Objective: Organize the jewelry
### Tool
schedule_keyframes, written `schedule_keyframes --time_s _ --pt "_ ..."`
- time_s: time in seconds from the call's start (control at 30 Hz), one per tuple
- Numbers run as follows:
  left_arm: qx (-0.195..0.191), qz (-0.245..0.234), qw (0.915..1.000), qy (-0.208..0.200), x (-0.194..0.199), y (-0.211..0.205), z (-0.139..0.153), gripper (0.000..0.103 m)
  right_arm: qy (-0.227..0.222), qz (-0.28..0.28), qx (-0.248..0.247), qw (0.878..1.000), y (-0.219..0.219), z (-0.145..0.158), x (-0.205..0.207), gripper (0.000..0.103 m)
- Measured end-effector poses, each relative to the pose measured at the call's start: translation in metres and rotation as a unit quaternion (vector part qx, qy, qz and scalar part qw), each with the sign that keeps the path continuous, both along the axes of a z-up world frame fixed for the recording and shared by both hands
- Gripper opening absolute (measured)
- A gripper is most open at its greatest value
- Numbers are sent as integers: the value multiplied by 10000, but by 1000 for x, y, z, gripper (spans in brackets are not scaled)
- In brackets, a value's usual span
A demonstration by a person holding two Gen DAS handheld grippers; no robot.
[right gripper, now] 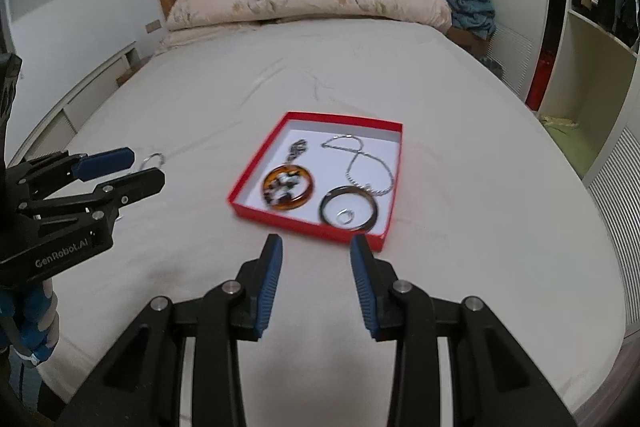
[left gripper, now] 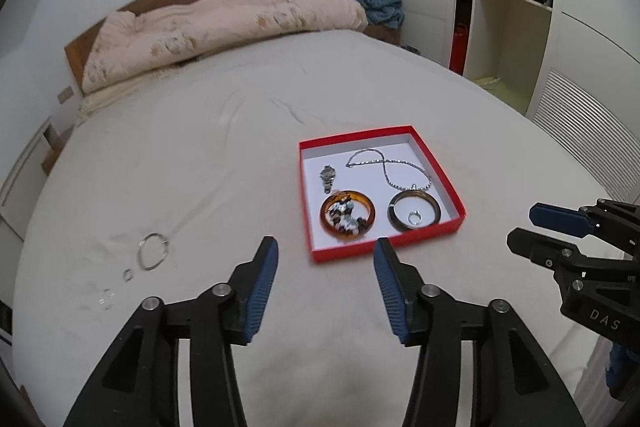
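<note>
Nearest, at the bottom of each wrist view, the left gripper (left gripper: 326, 247) and the right gripper (right gripper: 316, 243) hover over the bed (left gripper: 200, 147), fingers apart with nothing between them. Just beyond, at frame centre, lies the red box (left gripper: 436, 163). Inside it, an amber bangle (left gripper: 347, 215) rings a beaded piece, a dark bangle (left gripper: 416, 213) rings a small ring (left gripper: 414, 217), and a silver chain (left gripper: 384, 163) lies behind. At lower left of the left view, a thin silver hoop (left gripper: 152, 251) lies on the sheet. Farthest, a folded quilt (left gripper: 208, 31) lies against the headboard.
</note>
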State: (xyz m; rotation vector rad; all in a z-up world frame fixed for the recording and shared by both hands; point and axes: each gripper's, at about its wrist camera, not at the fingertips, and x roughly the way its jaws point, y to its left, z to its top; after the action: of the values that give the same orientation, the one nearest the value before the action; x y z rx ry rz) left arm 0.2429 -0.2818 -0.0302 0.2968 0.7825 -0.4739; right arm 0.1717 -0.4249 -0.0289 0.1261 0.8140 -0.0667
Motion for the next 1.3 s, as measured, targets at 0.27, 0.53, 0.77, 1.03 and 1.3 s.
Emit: schedule_keyframes --time_s 0.27,0.53,0.77,1.03,1.3 --pt "-29 170 9993 -343 -59 37 30 61 -203 143 61 9997 41 21 -50 34" --pt "-77 455 9961 -747 -111 77 51 64 -418 221 133 9988 79 37 -90 34" --pt "-104 826 9911 -1035 -147 124 62 64 -563 314 98 9979 112 47 -113 34" --pt "-218 1178 9849 -1246 -179 169 75 64 -701 548 -46 9960 154 61 -135 35" --pt "-267 1521 9800 -1256 -200 205 77 64 -782 849 -210 9931 190 68 -152 39"
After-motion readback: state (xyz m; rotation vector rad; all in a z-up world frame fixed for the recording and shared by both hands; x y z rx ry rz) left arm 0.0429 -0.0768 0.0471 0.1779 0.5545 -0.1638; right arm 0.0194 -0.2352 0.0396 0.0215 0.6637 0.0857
